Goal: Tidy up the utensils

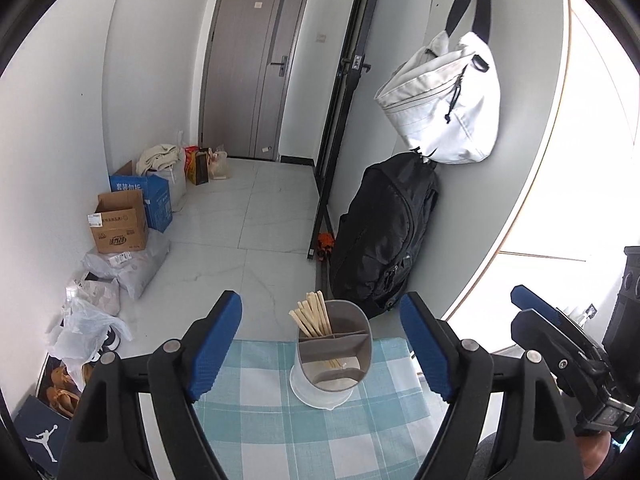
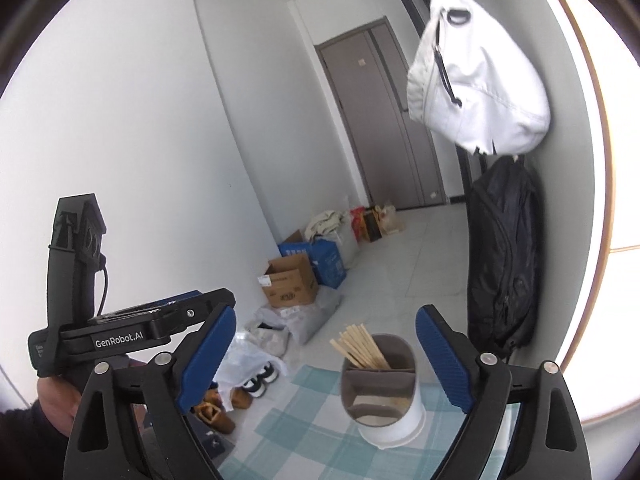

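Note:
A grey utensil holder (image 1: 334, 354) with inner dividers stands on a white base on the blue-checked tablecloth (image 1: 304, 432). Several wooden chopsticks (image 1: 312, 318) stand in its far-left compartment; the other compartments look empty. My left gripper (image 1: 320, 344) is open and empty, its blue pads either side of the holder in view, held back above the table. My right gripper (image 2: 324, 358) is open and empty, also held back from the holder (image 2: 380, 384) and its chopsticks (image 2: 360, 344). Each gripper shows at the edge of the other's view.
Beyond the table's far edge is a tiled floor with cardboard boxes (image 1: 120, 220), plastic bags (image 1: 88, 328) and shoes (image 2: 260, 380) on the left. A black backpack (image 1: 384, 232) and a white bag (image 1: 444, 100) hang on the right wall.

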`<state>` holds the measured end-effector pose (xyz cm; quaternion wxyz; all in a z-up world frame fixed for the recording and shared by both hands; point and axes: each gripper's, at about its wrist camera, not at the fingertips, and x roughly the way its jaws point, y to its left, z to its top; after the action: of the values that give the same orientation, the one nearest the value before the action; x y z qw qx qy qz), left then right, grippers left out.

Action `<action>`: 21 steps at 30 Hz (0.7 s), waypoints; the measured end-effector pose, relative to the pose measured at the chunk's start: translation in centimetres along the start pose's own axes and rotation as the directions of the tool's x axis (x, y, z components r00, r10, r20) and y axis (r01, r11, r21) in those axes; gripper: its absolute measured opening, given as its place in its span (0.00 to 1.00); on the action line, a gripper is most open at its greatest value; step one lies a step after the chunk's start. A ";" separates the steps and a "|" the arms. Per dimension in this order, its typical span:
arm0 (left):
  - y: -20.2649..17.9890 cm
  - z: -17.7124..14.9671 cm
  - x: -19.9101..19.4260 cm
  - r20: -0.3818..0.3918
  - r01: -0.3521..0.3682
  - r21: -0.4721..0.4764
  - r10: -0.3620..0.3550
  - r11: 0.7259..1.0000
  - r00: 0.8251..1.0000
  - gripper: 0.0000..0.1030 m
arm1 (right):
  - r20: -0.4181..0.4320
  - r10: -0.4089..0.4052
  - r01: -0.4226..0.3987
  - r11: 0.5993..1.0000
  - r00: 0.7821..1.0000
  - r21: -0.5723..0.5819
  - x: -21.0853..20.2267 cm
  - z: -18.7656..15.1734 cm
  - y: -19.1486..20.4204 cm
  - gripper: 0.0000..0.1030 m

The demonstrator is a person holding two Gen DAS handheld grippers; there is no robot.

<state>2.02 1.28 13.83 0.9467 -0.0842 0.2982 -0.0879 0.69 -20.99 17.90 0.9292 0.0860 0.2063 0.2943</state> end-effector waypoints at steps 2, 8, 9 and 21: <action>-0.3 -0.5 -1.0 0.017 -0.012 0.013 0.012 1.000 1.000 0.76 | 0.019 -0.005 0.005 1.000 1.000 -0.007 -1.2 -0.4 0.6 0.94; -1.0 -2.5 -3.6 0.096 -0.028 0.038 0.024 0.999 0.995 0.88 | 0.099 -0.025 0.030 0.998 0.995 -0.048 -4.6 -2.3 2.1 1.00; -1.0 -3.1 -4.0 0.116 -0.038 0.044 0.032 0.998 0.993 0.89 | 0.113 -0.033 0.040 0.998 0.993 -0.058 -5.1 -2.9 2.3 1.00; 0.3 -9.9 -4.0 0.230 -0.097 0.026 0.088 0.995 0.969 0.89 | 0.168 -0.124 0.144 0.983 0.978 -0.116 -6.4 -10.2 2.3 1.00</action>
<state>-6.88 1.36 7.98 0.9792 -0.0622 0.1892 -0.0390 -9.65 -22.44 11.45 0.9641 0.0358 0.1172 0.2357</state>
